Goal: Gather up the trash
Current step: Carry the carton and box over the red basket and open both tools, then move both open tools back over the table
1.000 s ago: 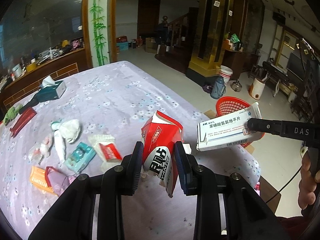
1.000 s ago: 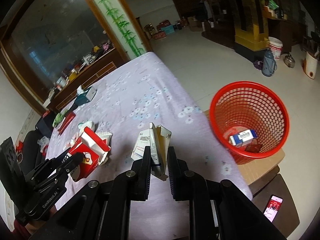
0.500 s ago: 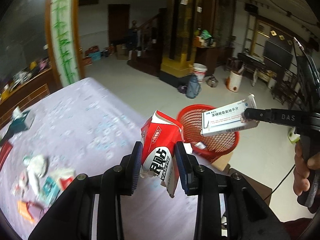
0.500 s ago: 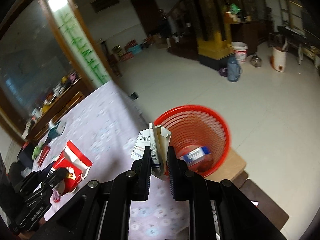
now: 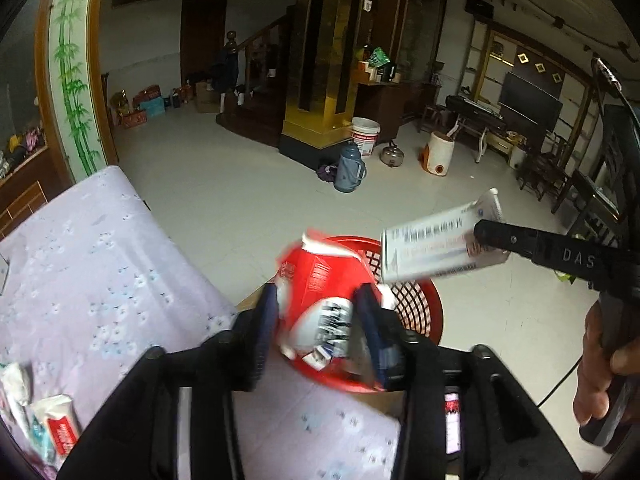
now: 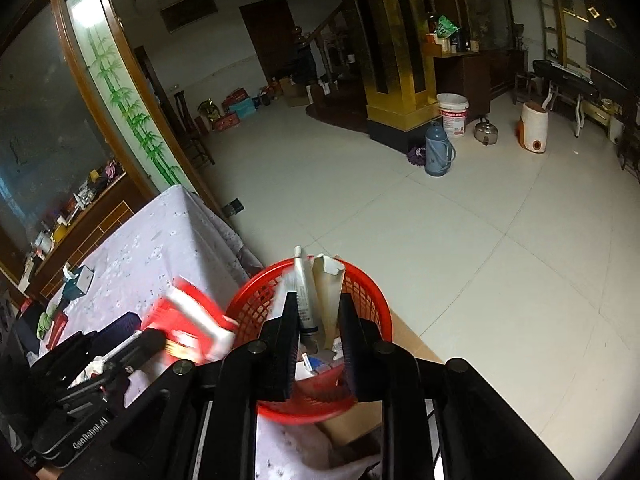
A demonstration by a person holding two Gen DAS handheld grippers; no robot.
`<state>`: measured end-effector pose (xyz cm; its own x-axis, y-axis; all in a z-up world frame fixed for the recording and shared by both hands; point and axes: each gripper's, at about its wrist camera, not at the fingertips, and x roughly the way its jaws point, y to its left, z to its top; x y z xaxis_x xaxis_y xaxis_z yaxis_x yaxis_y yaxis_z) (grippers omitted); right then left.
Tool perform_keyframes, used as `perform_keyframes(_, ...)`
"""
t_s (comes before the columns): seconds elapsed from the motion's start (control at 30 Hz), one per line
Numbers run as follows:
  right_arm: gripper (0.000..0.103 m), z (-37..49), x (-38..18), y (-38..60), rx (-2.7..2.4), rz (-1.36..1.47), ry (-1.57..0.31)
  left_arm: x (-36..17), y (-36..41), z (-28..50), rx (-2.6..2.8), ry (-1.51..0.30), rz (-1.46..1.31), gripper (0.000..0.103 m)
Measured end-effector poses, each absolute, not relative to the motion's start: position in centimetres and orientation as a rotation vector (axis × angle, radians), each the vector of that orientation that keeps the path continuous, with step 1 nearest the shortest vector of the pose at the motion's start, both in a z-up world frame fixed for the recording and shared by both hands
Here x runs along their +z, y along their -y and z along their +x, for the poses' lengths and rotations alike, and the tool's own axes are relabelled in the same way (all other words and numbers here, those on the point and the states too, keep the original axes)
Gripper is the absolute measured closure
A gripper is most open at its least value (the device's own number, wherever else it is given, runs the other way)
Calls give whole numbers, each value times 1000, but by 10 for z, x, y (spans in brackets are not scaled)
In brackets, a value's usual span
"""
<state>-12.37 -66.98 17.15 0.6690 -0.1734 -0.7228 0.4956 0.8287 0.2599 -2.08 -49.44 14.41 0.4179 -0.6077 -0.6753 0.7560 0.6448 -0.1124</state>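
The left tool is clamping a red carton above the red basket, at 6 o'clock. The right tool is pinching a white medicine box over the same basket, beside the desk.
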Motion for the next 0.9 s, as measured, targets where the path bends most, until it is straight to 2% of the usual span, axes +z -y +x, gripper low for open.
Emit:
perform_keyframes(0.03, 72, -122, 171, 673, -385, 472, -752, 142, 498, -20, -863, -752, 223, 56)
perform_keyframes(0.37, 69, -128, 185, 651, -320, 457, -723, 150, 452, -27, -792, -761, 172, 55)
perform_keyframes(0.43, 61, -126, 182, 637, -296, 450, -733, 149, 434, -29, -771, -769, 150, 55)
perform_keyframes(0.5, 57, -121, 176, 616, -263, 430, -758, 148, 412, -32, -733, -772, 138, 55)
perform_keyframes(0.9, 57, -95, 151, 501, -120, 228, -873, 143, 297, -42, -544, -797, 57, 55)
